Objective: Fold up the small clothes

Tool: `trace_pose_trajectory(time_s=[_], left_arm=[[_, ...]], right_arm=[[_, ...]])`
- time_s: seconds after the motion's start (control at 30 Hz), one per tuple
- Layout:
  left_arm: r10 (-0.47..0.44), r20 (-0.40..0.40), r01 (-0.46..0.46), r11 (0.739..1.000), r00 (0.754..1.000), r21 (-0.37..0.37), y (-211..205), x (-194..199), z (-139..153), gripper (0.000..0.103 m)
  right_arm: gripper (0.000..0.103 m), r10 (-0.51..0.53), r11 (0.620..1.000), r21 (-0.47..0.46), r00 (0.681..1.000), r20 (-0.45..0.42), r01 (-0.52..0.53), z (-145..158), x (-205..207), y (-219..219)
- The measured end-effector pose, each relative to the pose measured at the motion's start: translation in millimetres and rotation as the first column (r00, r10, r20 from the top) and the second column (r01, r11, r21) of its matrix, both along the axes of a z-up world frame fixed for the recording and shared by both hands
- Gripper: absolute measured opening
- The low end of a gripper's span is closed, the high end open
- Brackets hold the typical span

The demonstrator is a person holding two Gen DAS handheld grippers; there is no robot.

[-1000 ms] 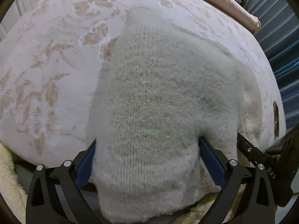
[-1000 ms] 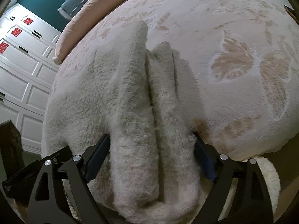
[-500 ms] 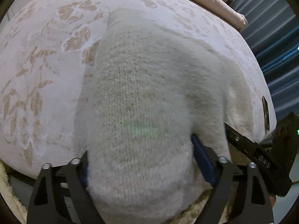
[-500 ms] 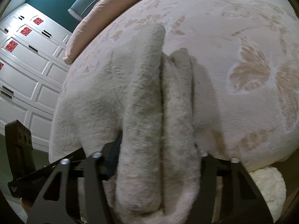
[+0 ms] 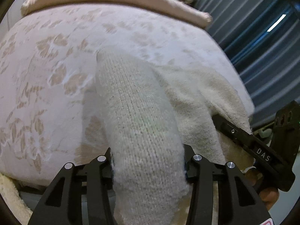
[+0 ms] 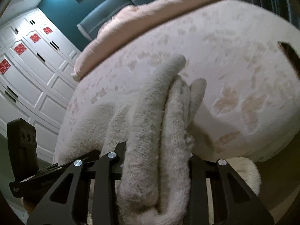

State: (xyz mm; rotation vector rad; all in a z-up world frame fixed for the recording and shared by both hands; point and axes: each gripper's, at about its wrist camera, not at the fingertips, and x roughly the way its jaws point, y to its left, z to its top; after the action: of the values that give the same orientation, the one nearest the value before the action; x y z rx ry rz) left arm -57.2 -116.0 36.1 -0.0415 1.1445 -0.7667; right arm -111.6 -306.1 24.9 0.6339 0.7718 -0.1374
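A cream knitted garment (image 5: 142, 116) lies on the floral bedspread (image 5: 46, 75), its near edge bunched and raised. My left gripper (image 5: 148, 161) is shut on a thick fold of it; the fingertips are hidden in the knit. My right gripper (image 6: 157, 161) is shut on the garment's other end (image 6: 155, 116), where several folded layers run away from the camera. The right gripper also shows at the right of the left wrist view (image 5: 262, 150), and the left gripper at the left of the right wrist view (image 6: 22, 140).
A pink pillow or rolled quilt (image 5: 112, 1) lies along the bed's far edge. White wardrobe doors (image 6: 28, 65) stand left of the bed. Blue pleated curtains (image 5: 262, 37) hang on the right. A fluffy cream rug (image 6: 245, 168) lies below the bed's near edge.
Both grippers have closed from wide open onto the garment's near edge and lifted it, tilting upward so more of the room shows. The knit is gathered into narrower folds.
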Motion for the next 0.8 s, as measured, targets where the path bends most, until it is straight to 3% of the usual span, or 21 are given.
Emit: trace_pose_trajectory(time_s=[0.2,0.33,0.43,0.6,0.73,0.8], left_arm=[[-0.047,0.130,0.062,0.991,0.990,-0.117,1.9,-12.6,67.6,0.043],[-0.038,0.255,0.091,0.976,0.966,-0.199,17.9,-10.7,124.9,0.043],[-0.006,0.368,0.105,0.962,0.930,-0.251,41.5,-6.7,171.3,0.043],[0.076,0.515,0.103,0.945,0.854,-0.309,89.3,6.2,236.5,0.043],[0.136,0.585,0.087,0.937,0.799,-0.337,127.6,23.7,273.3,0.044],[0.166,0.626,0.077,0.936,0.762,-0.342,144.6,33.5,284.1,0.044]], right_arm=[[0.030,-0.041,0.997,-0.054,0.987,0.158,0.050,66.7,-26.2,4.2],[0.031,-0.010,0.991,-0.120,0.948,0.319,0.051,125.0,-30.1,20.5],[0.031,0.039,0.986,-0.165,0.909,0.416,0.033,163.1,-24.7,36.6],[0.031,0.148,0.973,-0.231,0.811,0.565,-0.017,225.1,3.8,71.8],[0.032,0.211,0.966,-0.252,0.739,0.640,-0.057,254.3,36.5,97.3],[0.033,0.233,0.964,-0.253,0.719,0.655,-0.081,260.0,54.6,104.8]])
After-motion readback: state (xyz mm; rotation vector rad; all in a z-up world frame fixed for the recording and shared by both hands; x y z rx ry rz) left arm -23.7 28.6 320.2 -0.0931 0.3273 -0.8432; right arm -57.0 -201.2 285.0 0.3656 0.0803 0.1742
